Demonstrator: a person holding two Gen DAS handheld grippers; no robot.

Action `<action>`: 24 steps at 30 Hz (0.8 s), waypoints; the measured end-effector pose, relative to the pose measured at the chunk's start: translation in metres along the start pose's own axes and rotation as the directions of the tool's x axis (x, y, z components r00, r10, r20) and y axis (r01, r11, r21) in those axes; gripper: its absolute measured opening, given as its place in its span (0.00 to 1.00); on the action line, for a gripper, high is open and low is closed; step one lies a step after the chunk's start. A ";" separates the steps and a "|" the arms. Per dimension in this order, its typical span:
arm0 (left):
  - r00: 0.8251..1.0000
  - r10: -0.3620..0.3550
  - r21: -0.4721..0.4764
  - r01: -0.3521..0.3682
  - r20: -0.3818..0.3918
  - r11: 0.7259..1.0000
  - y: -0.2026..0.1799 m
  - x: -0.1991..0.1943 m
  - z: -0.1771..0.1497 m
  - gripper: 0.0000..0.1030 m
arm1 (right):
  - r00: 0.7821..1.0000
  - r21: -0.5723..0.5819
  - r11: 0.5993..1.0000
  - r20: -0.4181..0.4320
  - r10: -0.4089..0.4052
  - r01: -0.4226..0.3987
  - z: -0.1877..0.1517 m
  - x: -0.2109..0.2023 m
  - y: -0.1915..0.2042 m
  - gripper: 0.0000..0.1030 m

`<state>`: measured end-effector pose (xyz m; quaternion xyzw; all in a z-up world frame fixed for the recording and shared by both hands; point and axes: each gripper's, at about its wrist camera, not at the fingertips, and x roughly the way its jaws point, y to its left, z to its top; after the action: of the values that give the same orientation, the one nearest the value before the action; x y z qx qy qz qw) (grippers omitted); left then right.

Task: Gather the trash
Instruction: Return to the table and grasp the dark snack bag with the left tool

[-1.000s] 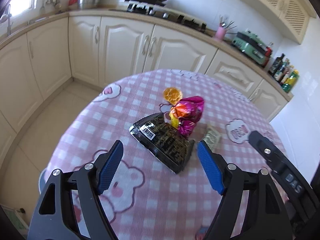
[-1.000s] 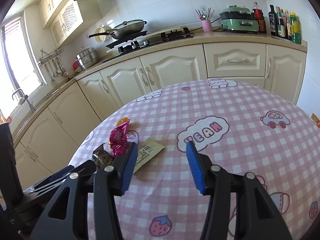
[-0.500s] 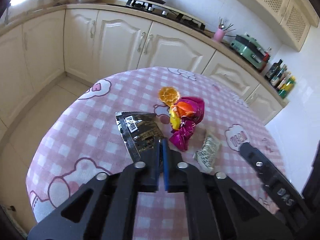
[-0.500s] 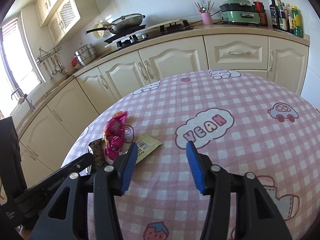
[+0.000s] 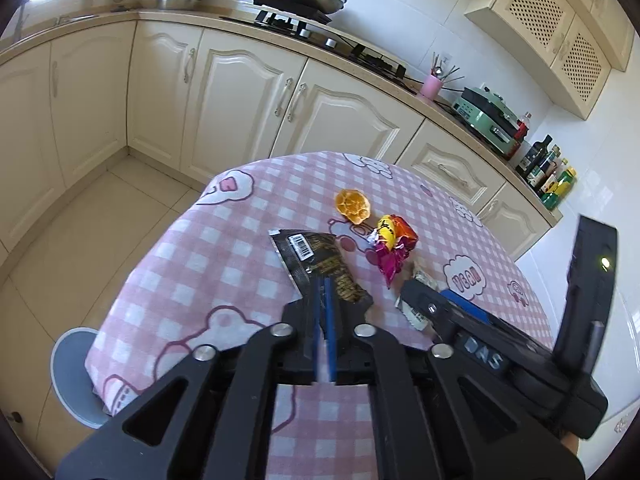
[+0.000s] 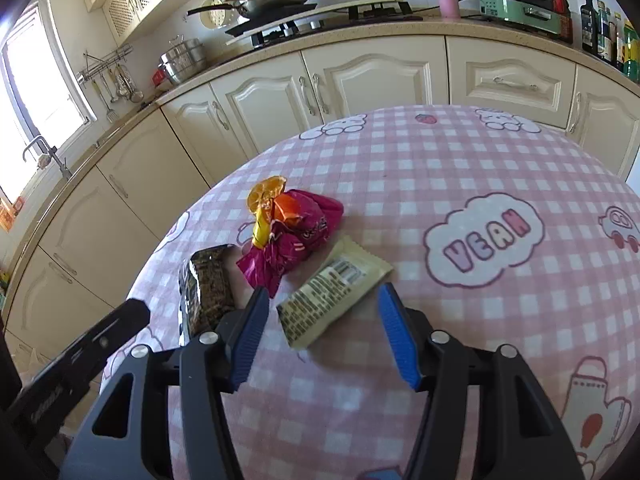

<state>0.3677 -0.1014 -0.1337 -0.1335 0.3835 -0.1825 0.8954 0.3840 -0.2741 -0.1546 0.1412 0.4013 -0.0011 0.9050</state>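
Trash lies on a round table with a pink checked cloth [image 5: 224,272]. My left gripper [image 5: 323,284] is shut on the near end of a black snack wrapper [image 5: 308,256], which also shows in the right wrist view [image 6: 208,284]. Beyond it lie an orange peel [image 5: 353,202] and a crumpled magenta wrapper [image 5: 390,252], also in the right wrist view [image 6: 298,236]. My right gripper [image 6: 320,312] is open, its pads on either side of the near end of a pale green wrapper [image 6: 334,288]. In the left wrist view that wrapper is mostly hidden behind the right gripper.
Cream kitchen cabinets [image 6: 360,76] and a counter with a hob, pan, pink utensil cup and bottles ring the far side of the table. A grey round stool [image 5: 74,372] stands on the tiled floor at the table's left edge.
My left gripper closed on the black wrapper and has drawn back and up with it. My right gripper moved forward and left until its open pads flank the pale green wrapper.
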 end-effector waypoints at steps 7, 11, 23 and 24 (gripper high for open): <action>1.000 0.021 0.018 -0.021 -0.001 1.000 -0.008 0.008 0.003 0.53 | 1.000 -0.006 1.000 0.002 -0.007 0.007 0.001 0.001 -0.004 0.22; 0.999 0.037 0.042 -0.035 -0.033 0.998 -0.016 0.025 0.003 0.53 | 0.999 0.011 1.000 0.038 -0.009 0.008 -0.002 -0.008 -0.012 0.21; 0.995 0.068 0.035 -0.065 -0.079 0.997 -0.020 0.051 0.009 0.14 | 0.998 0.019 0.999 0.061 0.031 -0.032 -0.001 -0.015 -0.016 0.20; 0.995 0.059 0.040 -0.056 -0.078 0.998 -0.021 0.051 0.008 0.08 | 0.998 0.019 0.999 0.061 0.033 -0.034 -0.002 -0.016 -0.015 0.20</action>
<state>0.4012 -0.1410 -0.1530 -0.0980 0.4190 -0.1692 0.8867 0.3703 -0.2902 -0.1484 0.1568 0.3710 0.0059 0.9153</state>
